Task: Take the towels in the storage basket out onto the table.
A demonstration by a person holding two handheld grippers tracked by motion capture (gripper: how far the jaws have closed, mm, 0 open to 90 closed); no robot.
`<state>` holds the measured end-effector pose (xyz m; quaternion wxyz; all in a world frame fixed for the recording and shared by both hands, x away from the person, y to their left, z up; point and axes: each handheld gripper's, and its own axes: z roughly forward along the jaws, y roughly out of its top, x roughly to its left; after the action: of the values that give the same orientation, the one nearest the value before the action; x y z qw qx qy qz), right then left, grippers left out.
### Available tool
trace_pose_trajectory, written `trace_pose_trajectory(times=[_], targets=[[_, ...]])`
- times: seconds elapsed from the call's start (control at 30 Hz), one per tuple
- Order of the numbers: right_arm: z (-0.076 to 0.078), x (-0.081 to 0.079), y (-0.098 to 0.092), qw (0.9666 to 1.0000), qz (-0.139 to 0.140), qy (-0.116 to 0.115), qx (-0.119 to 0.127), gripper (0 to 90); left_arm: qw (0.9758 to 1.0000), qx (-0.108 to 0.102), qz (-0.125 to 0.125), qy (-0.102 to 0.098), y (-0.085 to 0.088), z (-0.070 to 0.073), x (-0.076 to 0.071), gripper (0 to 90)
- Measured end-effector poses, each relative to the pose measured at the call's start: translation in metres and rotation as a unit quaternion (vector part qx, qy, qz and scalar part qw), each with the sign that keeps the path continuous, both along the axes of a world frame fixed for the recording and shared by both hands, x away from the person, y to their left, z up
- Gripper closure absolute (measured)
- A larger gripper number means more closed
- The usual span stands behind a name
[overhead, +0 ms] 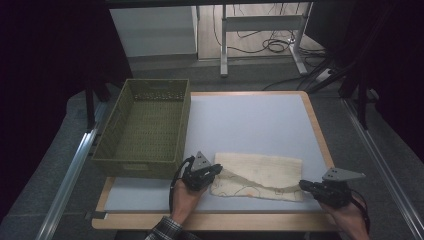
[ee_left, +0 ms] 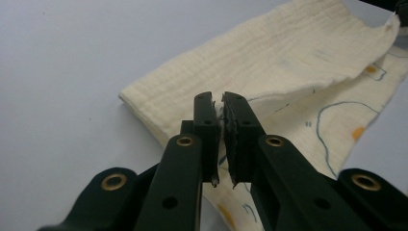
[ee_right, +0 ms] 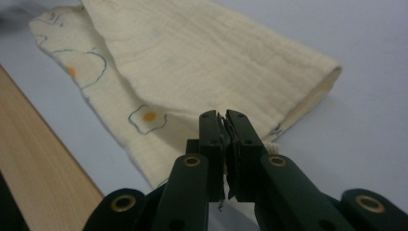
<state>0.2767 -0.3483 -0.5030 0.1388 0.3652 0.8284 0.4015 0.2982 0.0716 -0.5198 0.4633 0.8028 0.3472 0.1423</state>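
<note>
A cream cloth [overhead: 260,167] printed with blue outlines and orange dots lies folded near the front of the white table top [overhead: 250,120]. My left gripper [overhead: 217,169] is at the cloth's left end. In the left gripper view its jaws [ee_left: 222,96] are pressed together on the edge of the cloth's upper layer [ee_left: 269,57]. My right gripper [overhead: 302,184] is at the right end, and its jaws [ee_right: 224,114] are likewise closed on the cloth's edge [ee_right: 192,62]. The upper layer's edge runs taut between the two grippers, slightly raised above the printed lower layer.
An olive woven basket [overhead: 107,135] stands at the table's left, just behind my left gripper. The wooden table rim [ee_right: 38,159] runs close along the cloth's near side. Bare white surface extends behind the cloth. Desk legs and cables are beyond the table.
</note>
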Motion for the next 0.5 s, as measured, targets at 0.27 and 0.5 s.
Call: trace_pose_trajectory(times=[0.27,0.5], targets=[[-0.006,-0.009,0.004,0.9999,0.012,0.008,0.0,85.7,0.9999,-0.008,-0.008,-0.004,0.006,0.001,-0.017,84.6],[-0.01,-0.015,-0.001,0.9999,0.01,0.011,0.004,85.6,0.9997,-0.016,-0.017,0.006,0.011,-0.004,-0.028,84.3]])
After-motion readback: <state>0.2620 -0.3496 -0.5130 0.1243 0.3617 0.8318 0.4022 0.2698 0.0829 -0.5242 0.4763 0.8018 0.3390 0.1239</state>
